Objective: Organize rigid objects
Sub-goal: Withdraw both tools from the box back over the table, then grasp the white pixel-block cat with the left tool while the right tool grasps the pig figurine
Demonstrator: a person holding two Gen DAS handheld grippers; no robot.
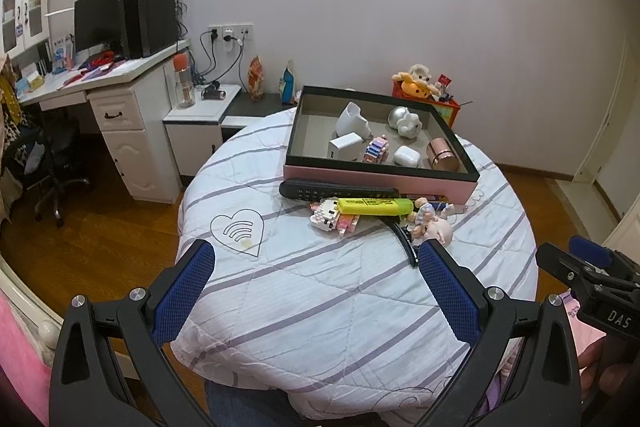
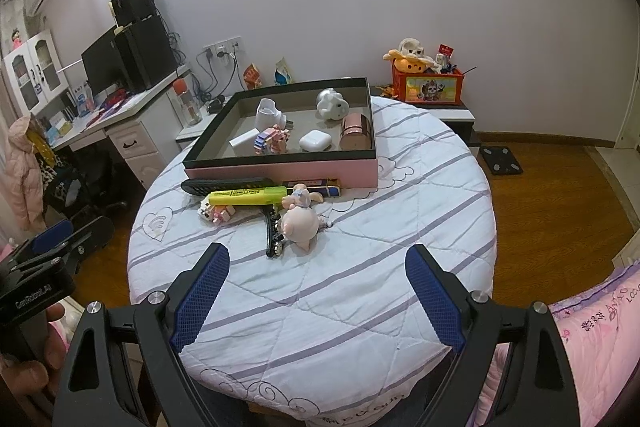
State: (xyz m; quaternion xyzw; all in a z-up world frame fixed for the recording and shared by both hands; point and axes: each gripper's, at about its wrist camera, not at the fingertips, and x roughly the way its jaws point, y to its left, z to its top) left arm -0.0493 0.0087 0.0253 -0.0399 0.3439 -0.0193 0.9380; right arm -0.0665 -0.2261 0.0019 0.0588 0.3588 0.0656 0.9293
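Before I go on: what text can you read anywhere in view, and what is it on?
"DAS": on the right gripper's black body, left wrist view.
"GenRobot.AI": on the left gripper's black body, right wrist view; small, so uncertain.
Yellow highlighter label: printed, too small to read.
Black remote buttons: unreadable.
Pink bedding embroidery: unclear.

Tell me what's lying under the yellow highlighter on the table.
The yellow highlighter rests across a pink-and-white block figure and the top of a black hair clip, just in front of the black remote. Whatever else sits beneath its middle is covered.
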